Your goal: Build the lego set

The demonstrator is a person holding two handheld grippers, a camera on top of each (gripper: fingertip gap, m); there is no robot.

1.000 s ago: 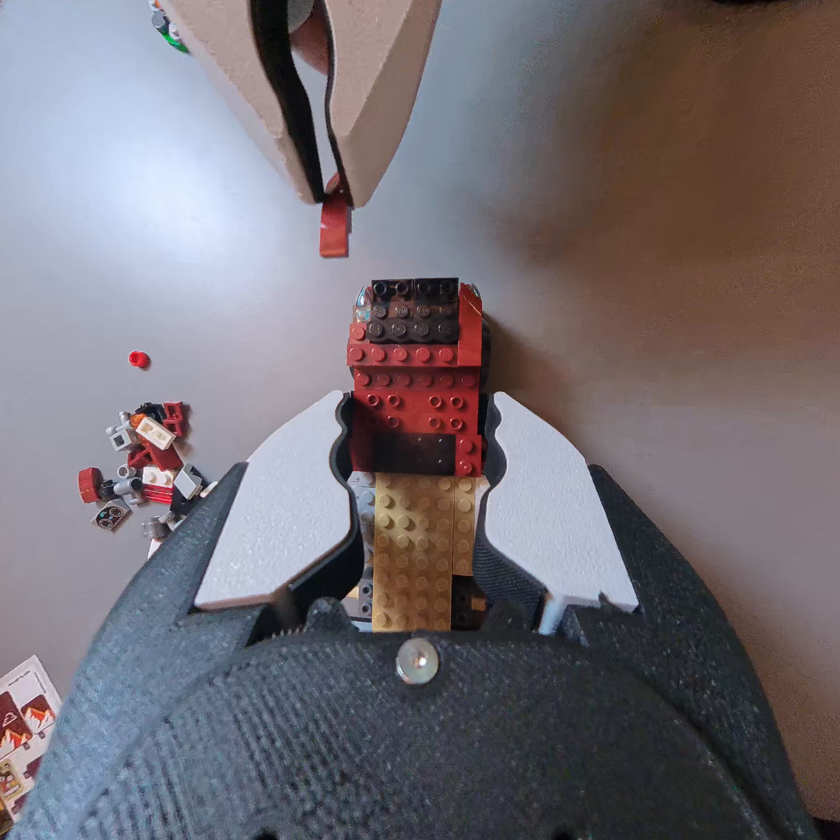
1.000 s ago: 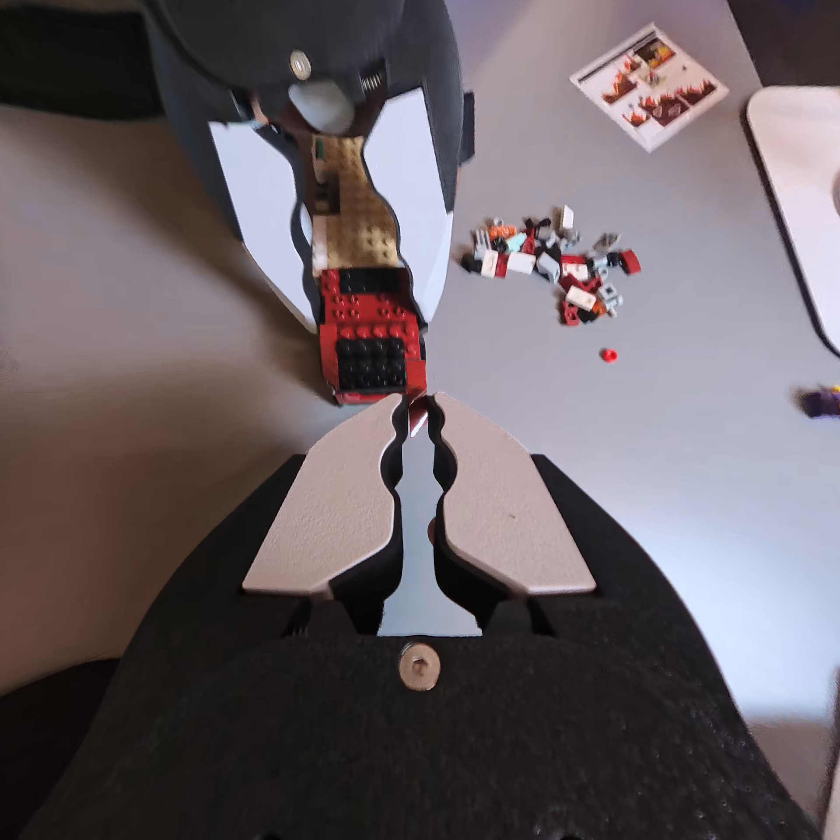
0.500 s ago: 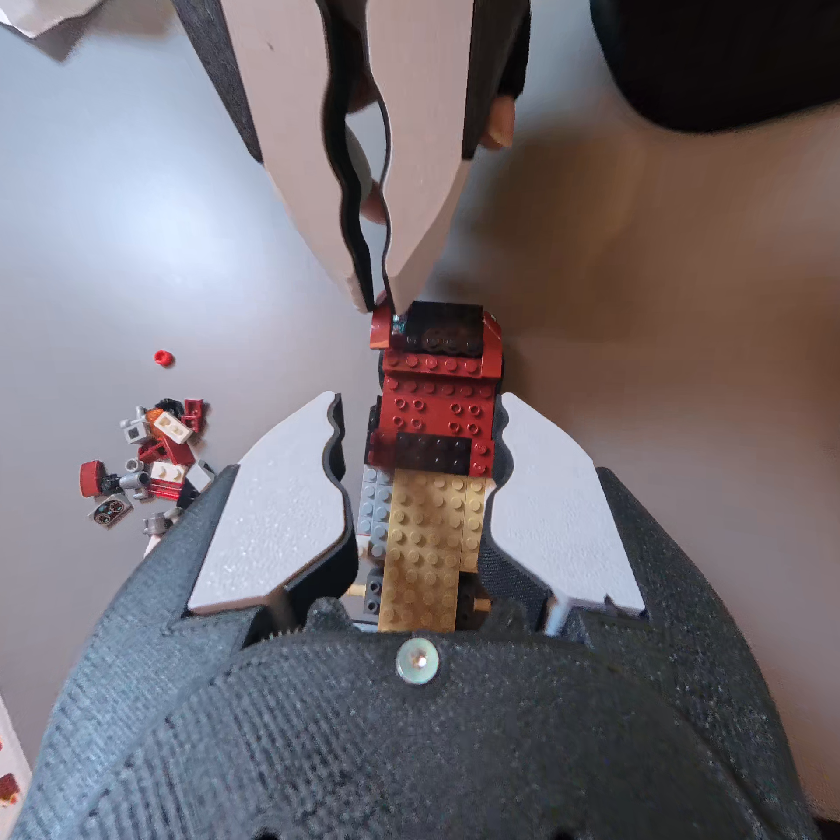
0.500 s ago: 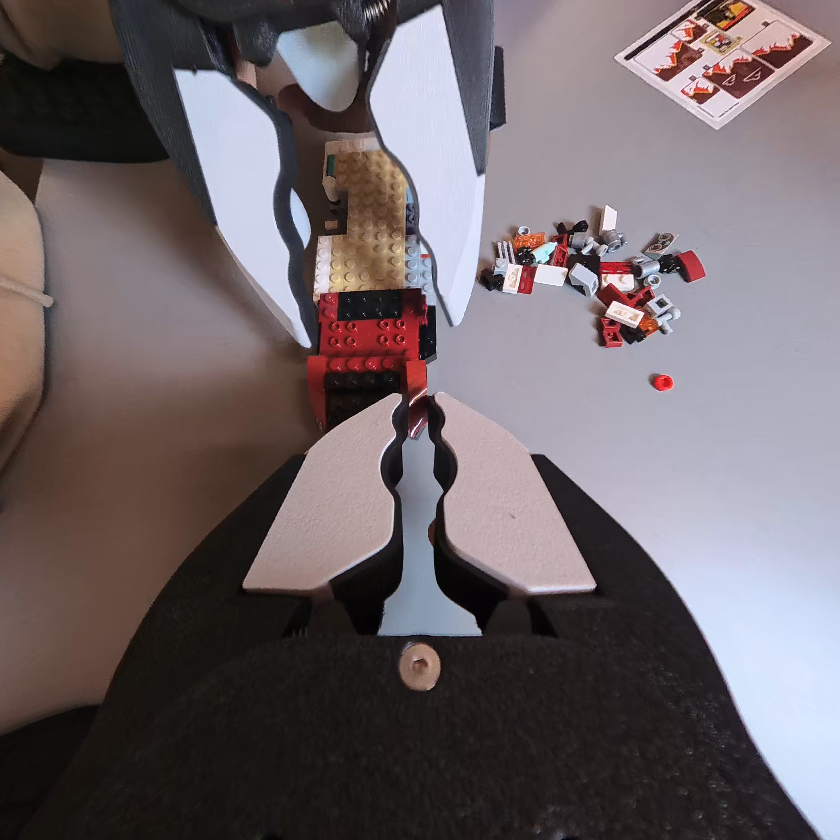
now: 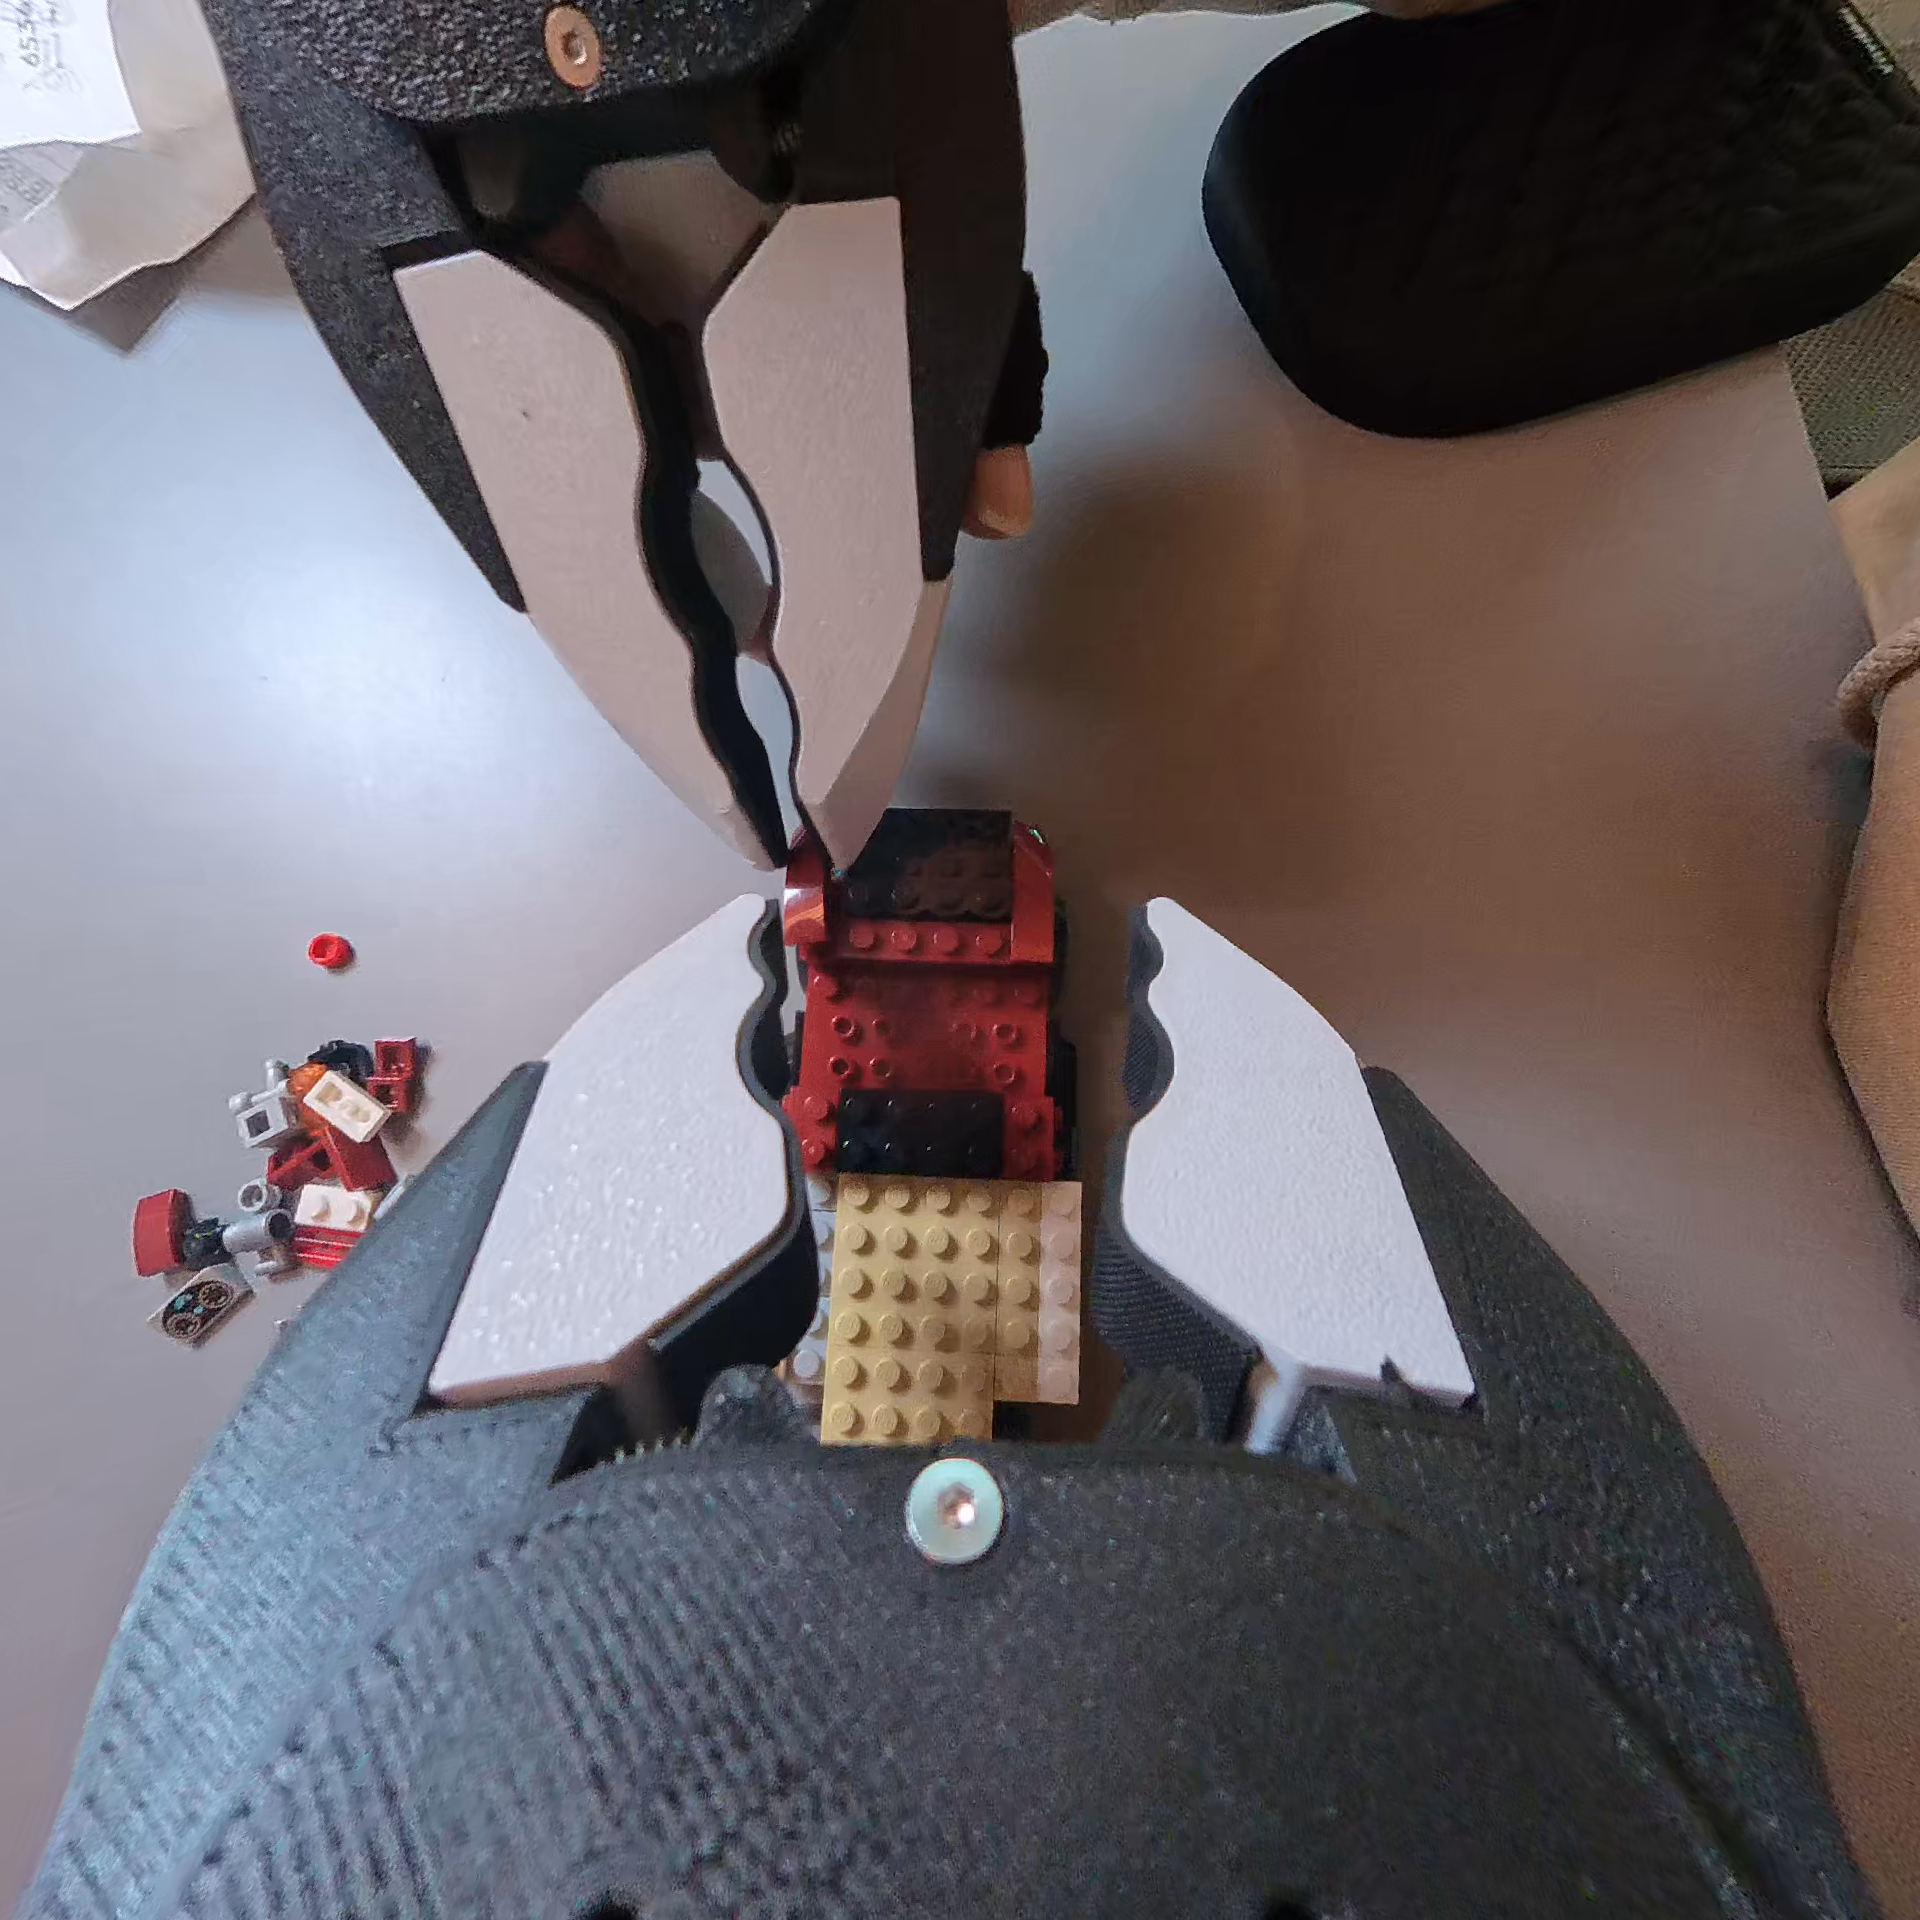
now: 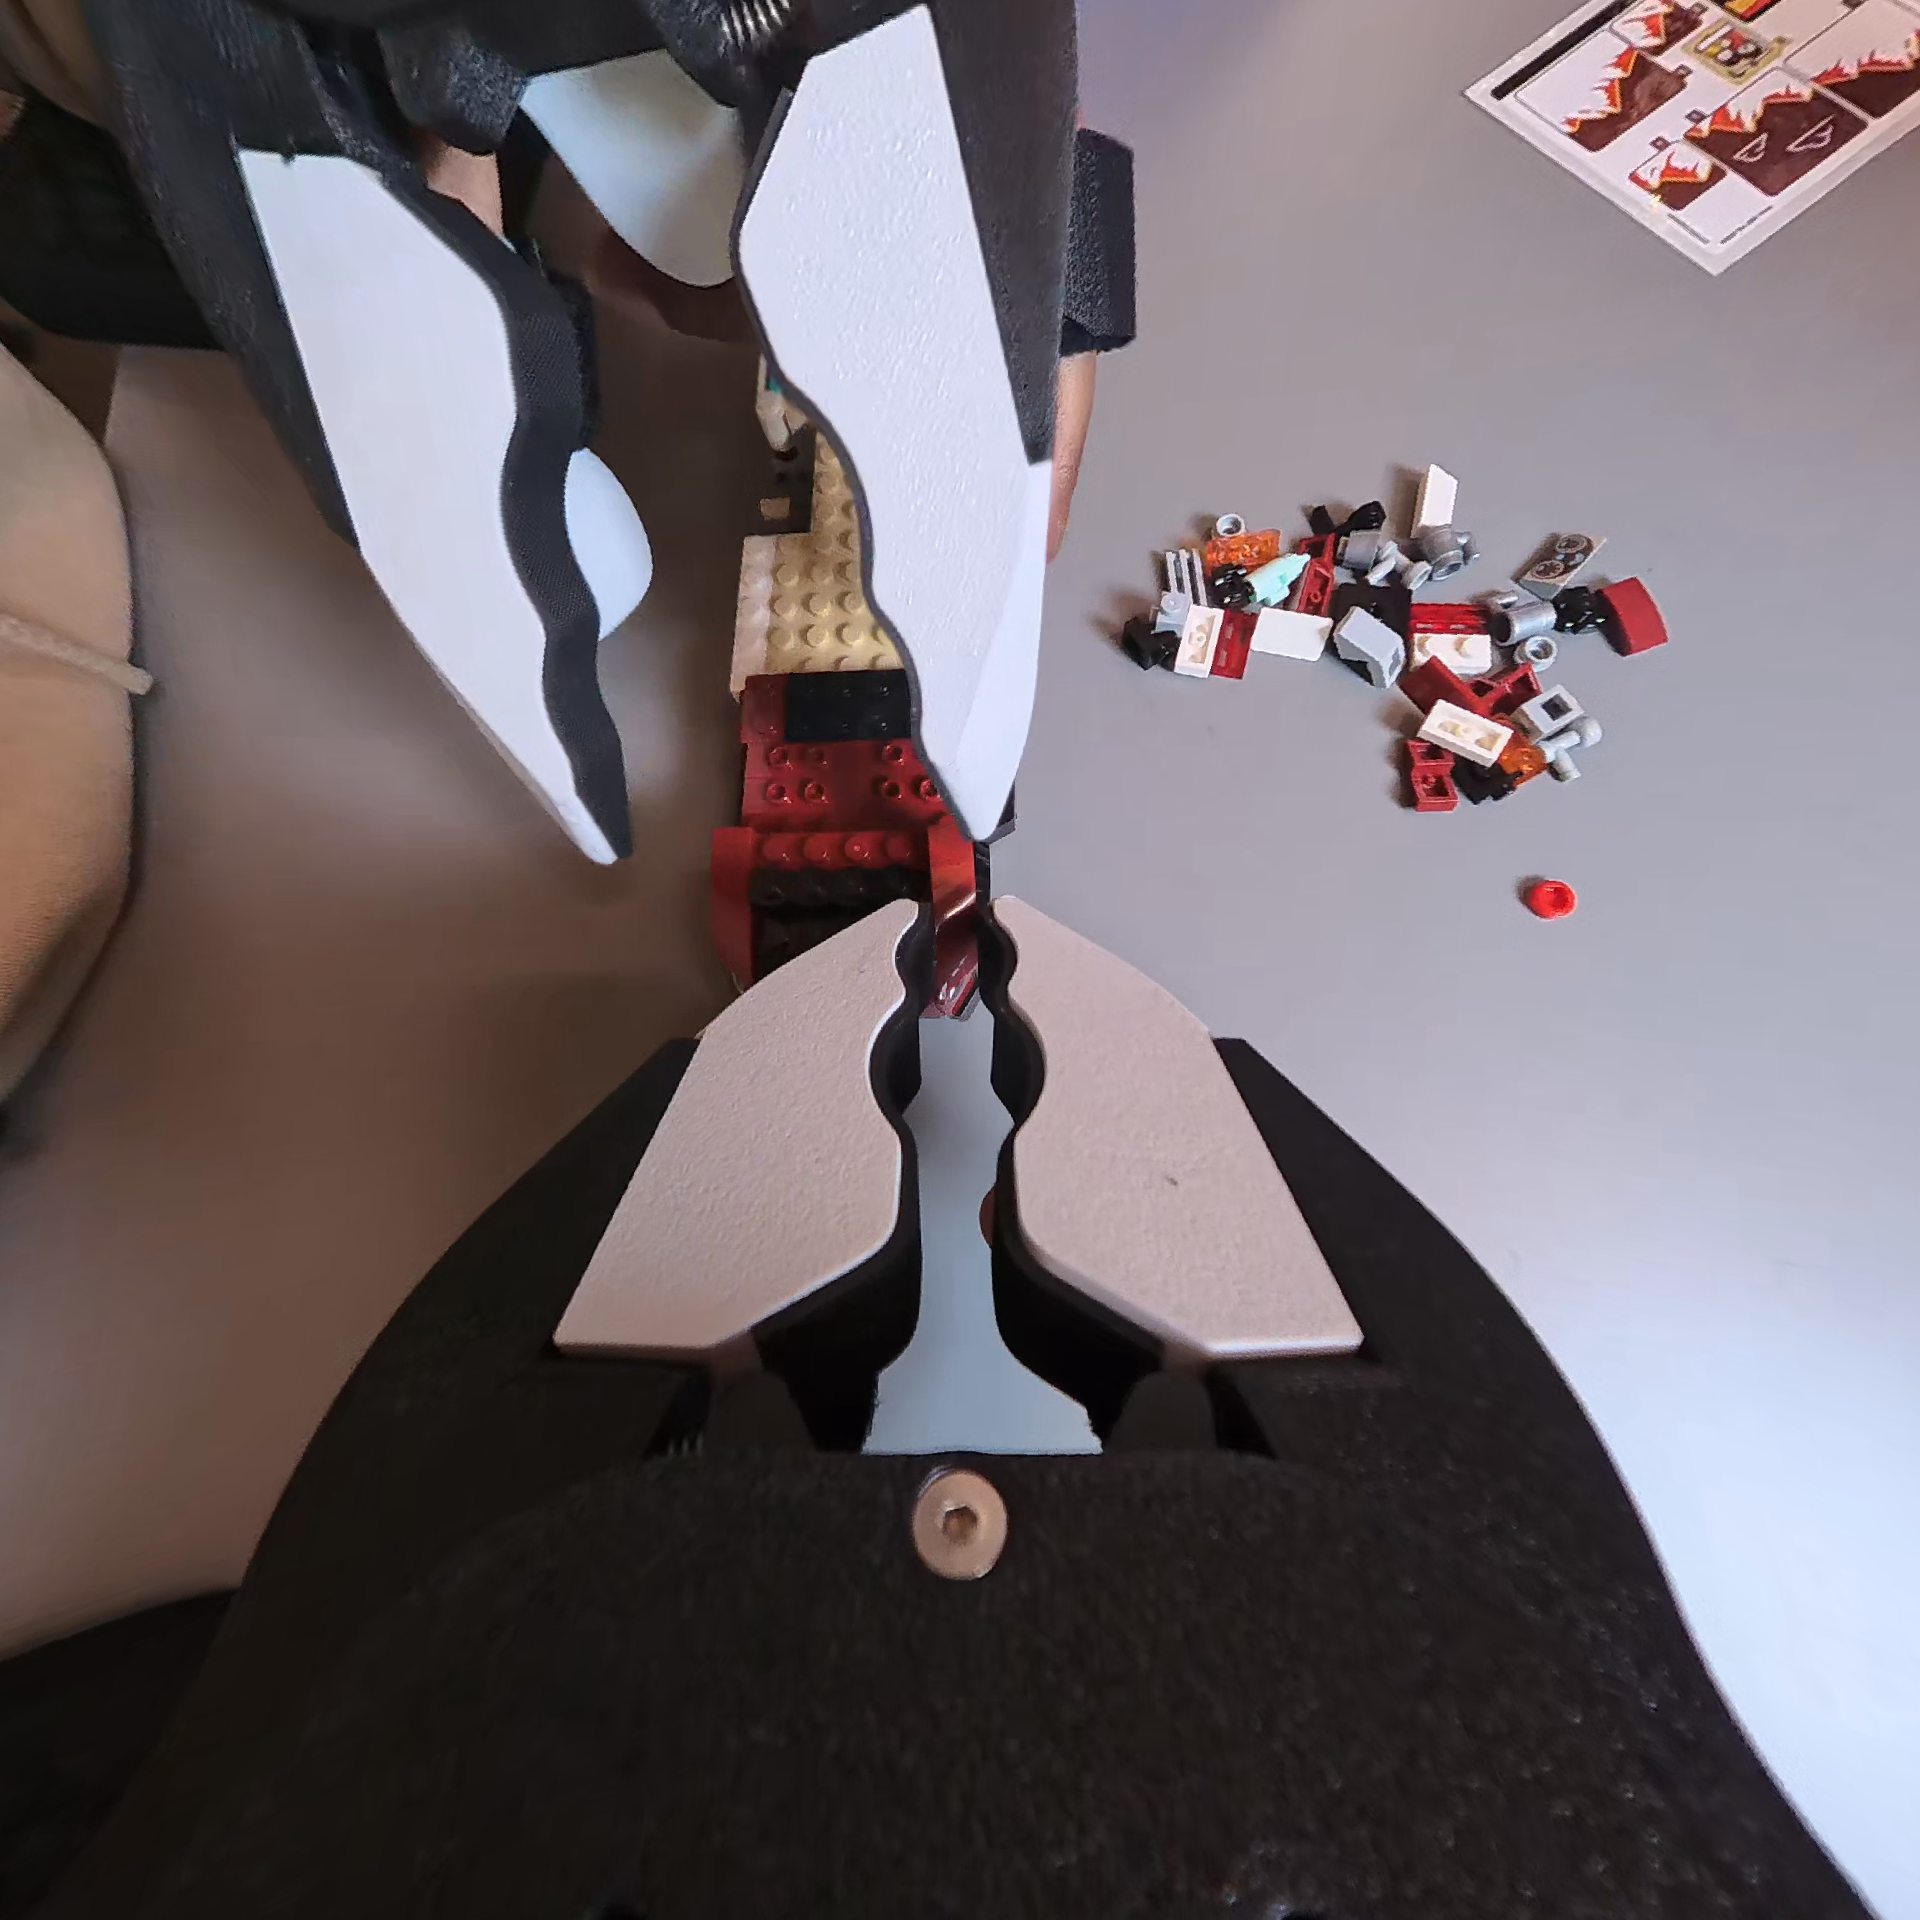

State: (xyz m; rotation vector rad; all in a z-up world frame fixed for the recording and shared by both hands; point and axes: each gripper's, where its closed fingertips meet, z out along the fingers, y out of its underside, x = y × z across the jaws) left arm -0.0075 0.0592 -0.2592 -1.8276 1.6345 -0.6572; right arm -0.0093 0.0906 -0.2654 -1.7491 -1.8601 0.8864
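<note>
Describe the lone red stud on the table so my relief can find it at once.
Start at the pile of loose bricks on the grey table, right of the brick model in the right wrist view. The red stud lies alone just beyond the pile: tiny, round, bright red, touching nothing.

A sticker sheet [image 6: 1704, 114] printed with flame artwork lies at the far edge of the grey bench [image 6: 1351, 1039]. A crumpled paper [image 5: 94, 145] carries handwriting, too partial to make out.

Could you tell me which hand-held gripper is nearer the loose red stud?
Right: its tips sit beside the stud. Left straddles the model, slightly farther off.
</note>
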